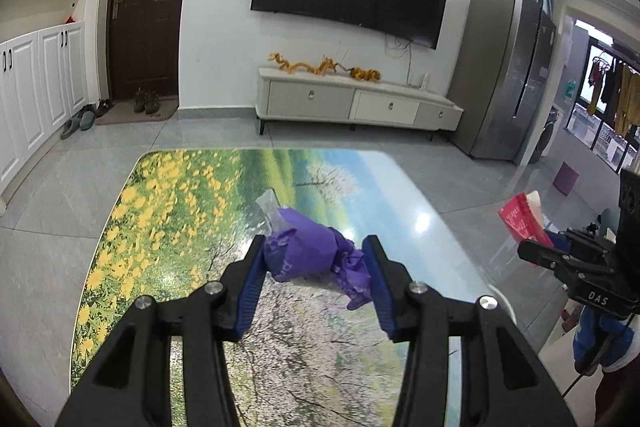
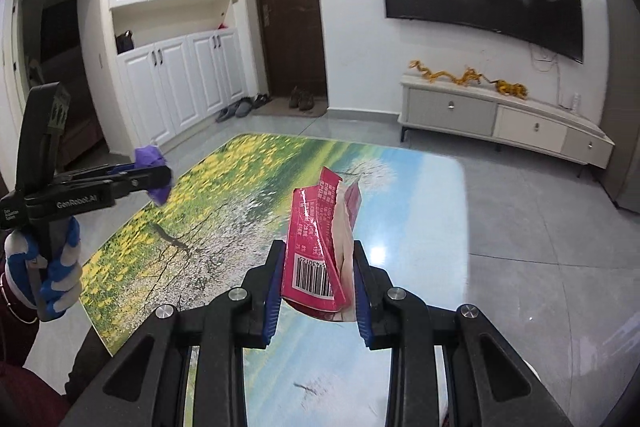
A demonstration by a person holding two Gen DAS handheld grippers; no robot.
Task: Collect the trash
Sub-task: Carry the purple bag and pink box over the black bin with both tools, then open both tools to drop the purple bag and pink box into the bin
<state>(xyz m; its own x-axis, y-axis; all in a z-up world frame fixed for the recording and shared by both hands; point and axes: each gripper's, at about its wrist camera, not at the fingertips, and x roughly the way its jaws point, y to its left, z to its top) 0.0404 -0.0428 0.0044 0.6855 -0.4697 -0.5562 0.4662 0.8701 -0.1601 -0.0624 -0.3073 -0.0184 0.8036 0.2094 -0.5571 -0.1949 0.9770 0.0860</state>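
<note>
Left wrist view: my left gripper (image 1: 318,263) is clamped part-way closed on a crumpled purple wrapper (image 1: 308,253), blue pads (image 1: 252,291) pressing it from both sides, held in the air above the table (image 1: 168,195) with the flower-meadow print. Right wrist view: my right gripper (image 2: 318,281) is squeezed narrow on a torn red carton (image 2: 316,251), barcode facing me, upright between the pads, also off the tabletop. A gloved hand (image 2: 44,279) grips the left tool's handle at the left edge.
</note>
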